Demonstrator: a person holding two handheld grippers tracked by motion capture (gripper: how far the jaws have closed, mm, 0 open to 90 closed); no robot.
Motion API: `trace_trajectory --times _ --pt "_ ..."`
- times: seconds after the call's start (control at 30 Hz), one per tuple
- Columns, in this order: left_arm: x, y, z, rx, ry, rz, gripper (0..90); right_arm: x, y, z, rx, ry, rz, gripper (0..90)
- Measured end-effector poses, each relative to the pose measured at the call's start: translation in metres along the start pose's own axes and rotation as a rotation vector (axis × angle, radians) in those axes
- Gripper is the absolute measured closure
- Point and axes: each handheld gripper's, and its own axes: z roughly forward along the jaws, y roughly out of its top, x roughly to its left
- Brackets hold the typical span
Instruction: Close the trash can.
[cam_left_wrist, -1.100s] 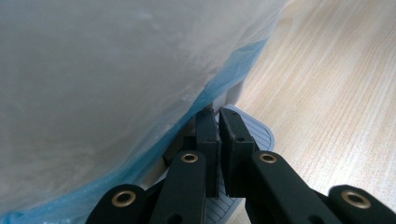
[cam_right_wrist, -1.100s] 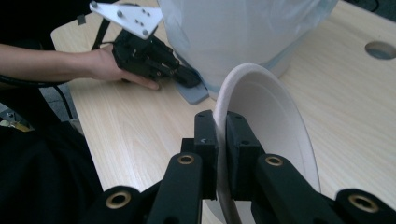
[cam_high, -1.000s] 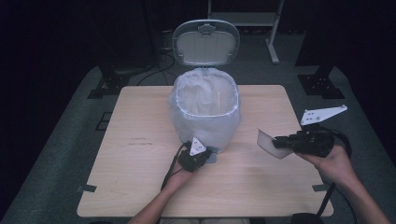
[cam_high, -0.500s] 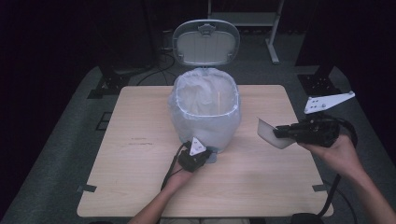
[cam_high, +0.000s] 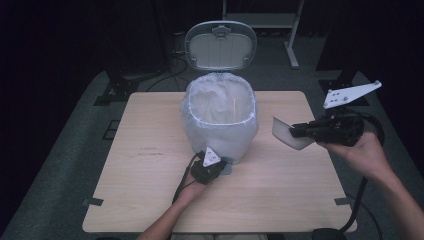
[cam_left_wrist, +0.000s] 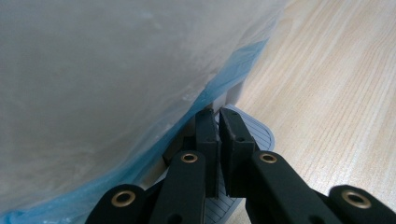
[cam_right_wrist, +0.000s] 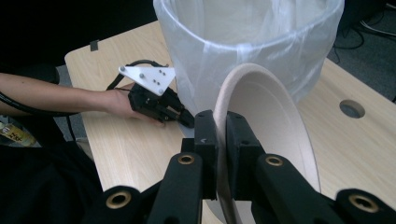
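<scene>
The bowl (cam_high: 288, 134) hangs in the air off the right side of the bin (cam_high: 220, 125), tipped on edge, its hollow turned toward the bin and its rim clear of the bag (cam_high: 200, 107). The right gripper (cam_high: 295, 131) has it pinched by the rim, jaws closed tight on the thin wall, as the right gripper view shows: the bowl (cam_right_wrist: 271, 121) stands up between the two black jaws with the bin (cam_right_wrist: 247, 42) just behind it. Down low, the left gripper (cam_high: 216, 167) sits at the bin's foot on the near side, hand resting on the table (cam_high: 140, 190). In the left gripper view its jaws are drawn together, only a sliver between them, tips down on the grey ribbed pedal (cam_left_wrist: 259, 135) where it meets the bin's base, blue bag (cam_left_wrist: 224, 74) edge hanging just above. The lid (cam_high: 220, 45) stands up, wide open, behind the bin's mouth. The white bag lines the bin and folds over its rim.
</scene>
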Motion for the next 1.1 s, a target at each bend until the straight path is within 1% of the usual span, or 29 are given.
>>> trace_trajectory --times 0.2,0.4,0.43,0.53,0.63,0.83,0.87,0.93,1.1 --pt "0.0 0.0 0.0 0.0 0.0 0.0 87.2 0.002 0.015 -0.003 -0.009 0.003 -0.013 83.7" --pt "0.0 0.0 0.0 0.003 0.001 0.003 87.1 0.006 0.03 -0.002 0.0 -0.001 -0.035 83.7" --pt "0.0 0.0 0.0 0.003 0.001 0.003 87.1 0.006 0.03 -0.002 0.0 -0.001 -0.035 83.7" --pt "0.0 0.0 0.0 0.003 0.001 0.003 87.2 0.008 0.039 -0.003 0.002 -0.006 -0.048 83.7" --pt "0.0 0.0 0.0 0.003 0.001 0.003 87.2 0.008 0.043 -0.004 -0.001 -0.005 -0.053 83.7" --pt "0.0 0.0 0.0 0.0 0.001 0.002 87.1 0.012 0.057 -0.006 -0.003 -0.01 -0.068 83.7" --pt "0.0 0.0 0.0 0.0 0.001 0.002 87.2 0.012 0.057 -0.006 -0.003 -0.01 -0.068 83.7" --pt "0.0 0.0 0.0 0.0 0.001 0.002 87.1 0.014 0.064 -0.005 -0.006 -0.009 -0.085 83.7" --pt "0.0 0.0 0.0 0.001 0.001 0.003 87.2 0.016 0.075 -0.002 -0.006 -0.004 -0.098 83.7"
